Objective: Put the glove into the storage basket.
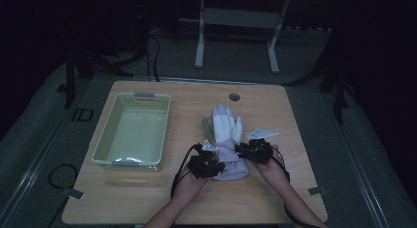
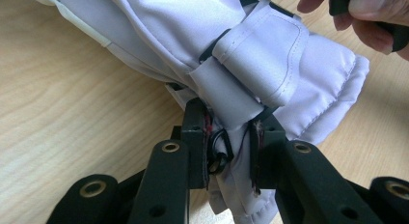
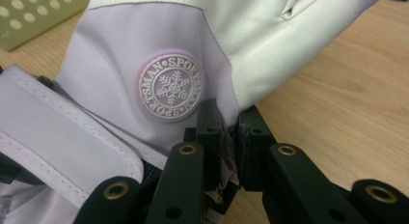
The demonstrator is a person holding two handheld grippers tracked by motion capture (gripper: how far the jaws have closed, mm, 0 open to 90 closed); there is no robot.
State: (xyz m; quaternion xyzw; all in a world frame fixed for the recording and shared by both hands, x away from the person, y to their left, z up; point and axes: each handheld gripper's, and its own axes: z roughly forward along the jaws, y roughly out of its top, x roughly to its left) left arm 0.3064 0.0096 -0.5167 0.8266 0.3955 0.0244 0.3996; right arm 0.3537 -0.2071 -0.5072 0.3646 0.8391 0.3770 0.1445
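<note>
A white and pale lilac ski glove [image 1: 227, 134] lies flat on the wooden table [image 1: 147, 193], fingers pointing away from me. My left gripper [image 1: 211, 164] is at the cuff's left side, shut on the cuff fabric and strap [image 2: 226, 93]. My right gripper [image 1: 252, 150] is at the glove's right edge near the wrist, shut on the fabric just below a round snowflake badge [image 3: 170, 86]. In the left gripper view a hand [image 2: 371, 16] holds the other gripper beyond the cuff.
A pale green plastic basket [image 1: 134, 131] stands to the left of the glove, its corner in the right gripper view [image 3: 34, 14]. A cable hole [image 1: 234, 97] sits in the table's far edge. Desk legs [image 1: 199, 36] stand on the floor behind.
</note>
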